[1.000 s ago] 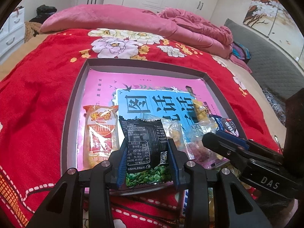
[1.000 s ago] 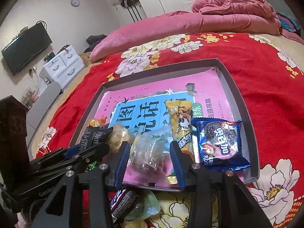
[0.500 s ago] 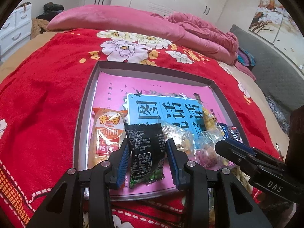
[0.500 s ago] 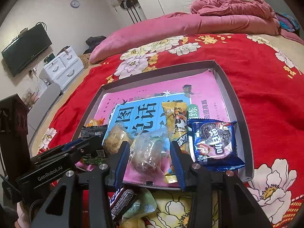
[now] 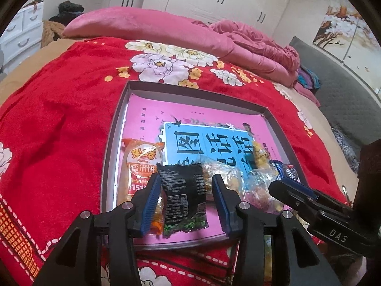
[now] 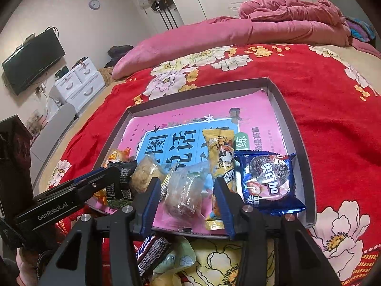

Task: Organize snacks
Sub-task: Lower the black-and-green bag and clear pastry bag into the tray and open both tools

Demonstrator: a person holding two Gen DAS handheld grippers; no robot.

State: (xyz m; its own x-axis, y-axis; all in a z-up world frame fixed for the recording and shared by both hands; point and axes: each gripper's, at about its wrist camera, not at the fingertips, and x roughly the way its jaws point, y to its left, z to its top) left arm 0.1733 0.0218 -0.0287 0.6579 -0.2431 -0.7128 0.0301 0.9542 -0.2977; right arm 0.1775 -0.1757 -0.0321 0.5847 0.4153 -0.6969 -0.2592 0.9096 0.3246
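A shallow grey tray [image 5: 112,147] with a pink liner lies on the red bedspread. In it lie an orange rice-cracker pack [image 5: 140,164], a black packet [image 5: 183,197], clear-wrapped pastries [image 6: 184,190], a yellow bar [image 6: 222,164] and a blue Oreo pack [image 6: 268,183]. My left gripper [image 5: 188,205] is open, its blue pads on either side of the black packet without touching it. My right gripper [image 6: 188,202] is open, its pads on either side of a clear-wrapped pastry. The tray also shows in the right wrist view [image 6: 293,128].
A dark candy bar [image 6: 152,252] and pale wrapped snacks [image 6: 176,259] lie on the bedspread in front of the tray. Pink pillows and a crumpled quilt [image 5: 250,47] lie at the bed's far end. A white drawer unit [image 6: 78,85] stands beside the bed.
My left gripper has opened and let go of the black packet, which now lies in the tray. Both grippers have drawn back slightly toward the tray's near edge.
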